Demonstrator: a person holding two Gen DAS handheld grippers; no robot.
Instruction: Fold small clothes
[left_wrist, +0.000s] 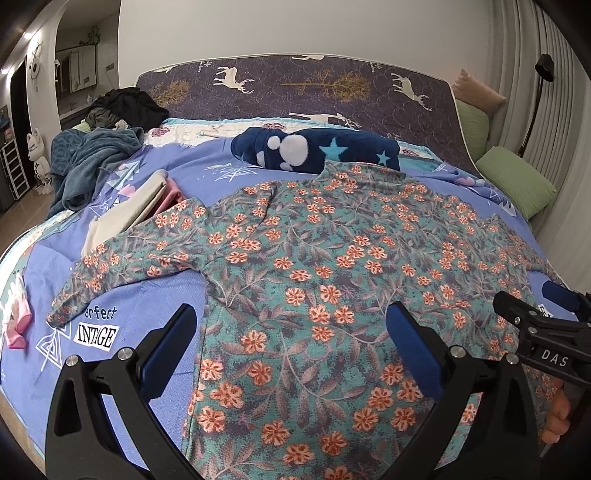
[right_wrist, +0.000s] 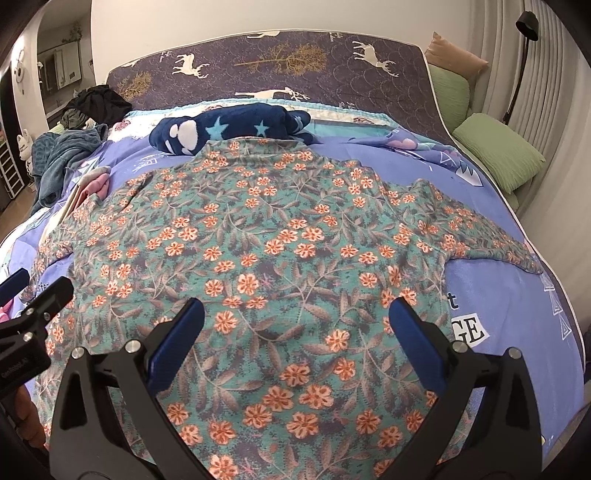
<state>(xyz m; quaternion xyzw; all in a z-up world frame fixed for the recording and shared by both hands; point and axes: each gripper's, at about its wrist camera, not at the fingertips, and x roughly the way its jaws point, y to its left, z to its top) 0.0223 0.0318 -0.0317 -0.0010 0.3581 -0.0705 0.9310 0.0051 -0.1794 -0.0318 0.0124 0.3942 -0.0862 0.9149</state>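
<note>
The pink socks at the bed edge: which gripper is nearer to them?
Left. The pink socks lie just left of the left gripper, while the right gripper hovers over the floral shirt, farther right.

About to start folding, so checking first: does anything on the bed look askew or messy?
The floral top lies spread flat, but its collar rides up over the navy star blanket, and its left sleeve overlaps folded clothes.

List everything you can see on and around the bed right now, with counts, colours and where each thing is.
floral top: one, teal with orange flowers, spread flat mid-bed
star blanket: one, navy, beyond the top's collar
folded clothes: small stack, cream and pink, left of top
pink socks: pair, bed's left edge
clothes heap: grey-blue and black, far left corner
green pillows: two, right of bed
left gripper: open, above the hem
right gripper: open, above the hem
</note>
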